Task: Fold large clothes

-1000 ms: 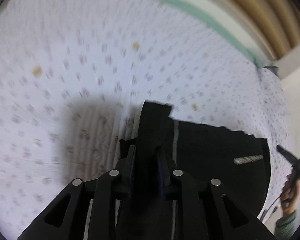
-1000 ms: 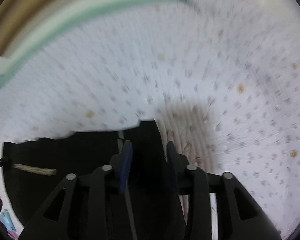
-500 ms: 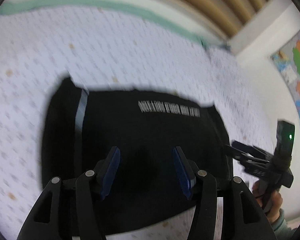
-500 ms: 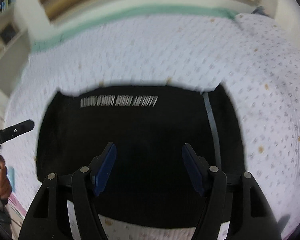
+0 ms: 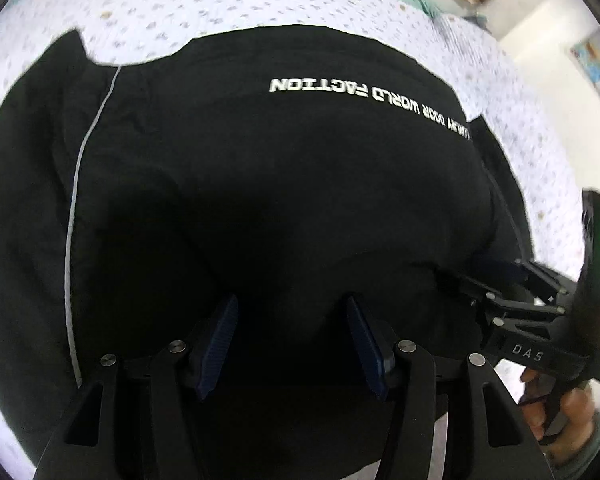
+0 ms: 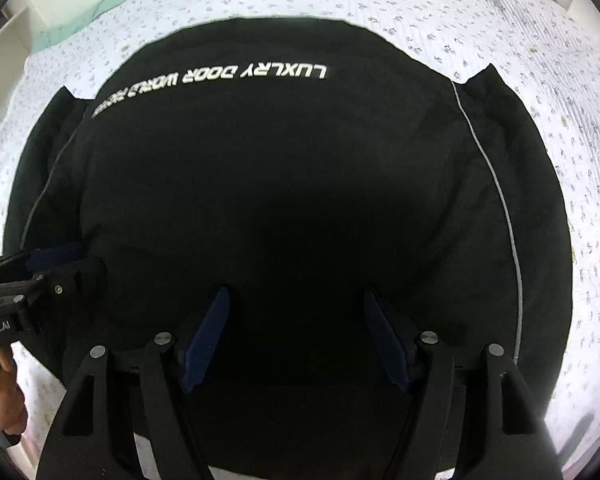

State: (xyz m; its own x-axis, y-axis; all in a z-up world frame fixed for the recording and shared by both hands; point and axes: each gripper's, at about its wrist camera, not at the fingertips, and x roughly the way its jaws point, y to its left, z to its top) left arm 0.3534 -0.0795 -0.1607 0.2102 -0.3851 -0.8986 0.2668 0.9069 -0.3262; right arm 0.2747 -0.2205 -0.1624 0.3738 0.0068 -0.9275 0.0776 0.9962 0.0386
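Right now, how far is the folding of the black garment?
Done: the black garment lies folded flat on the bedspread, lettering on top. In hand: nothing; left gripper and right gripper hover open above it. Left: possibly another fold, I cannot tell.

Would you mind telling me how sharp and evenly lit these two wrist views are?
Left wrist view: slightly motion-blurred, the lettering on the black garment stays legible, the lower middle sinks into shadow. Right wrist view: sharper, the bedspread is bright, the garment's centre near-black. Both bulge with fisheye distortion.
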